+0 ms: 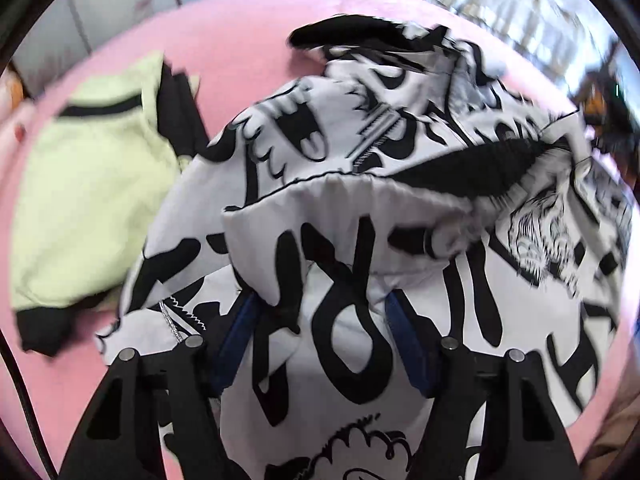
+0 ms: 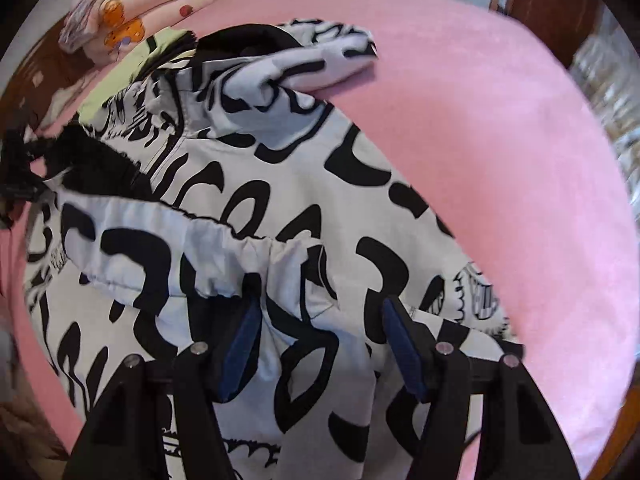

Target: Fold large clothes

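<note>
Fabric fills both views: a white jacket (image 1: 360,240) printed with heavy black lettering lies on a pink bed (image 1: 240,60), its gathered hem lifted and doubled over the body.

Far to the left of the left tool (image 1: 320,312) sits a pale green garment (image 1: 92,184) with black cuffs, flat and apart from the work, which looks like a piece already dealt with or waiting its turn. Straight ahead of the left tool, the hem edge drapes over and between its blue pads (image 1: 236,344). The jaws stand fairly wide with a thick bunch of cloth in the gap; the blur makes it hard to say whether the pads truly press on it, so I cannot tell if this is a grasp or a release.

The right tool (image 2: 320,320) meets the same hem further along, cloth again bunched between its blue pads (image 2: 242,340), and the same doubt applies. Both tools point steeply down at the bed, likely to lay the hem fold flat and level across the jacket. Beyond the right tool a sleeve (image 2: 320,56) lies folded across the upper body, and further off, to the left, is a stack of pink printed bedding (image 2: 136,12). To its right is bare bed.
</note>
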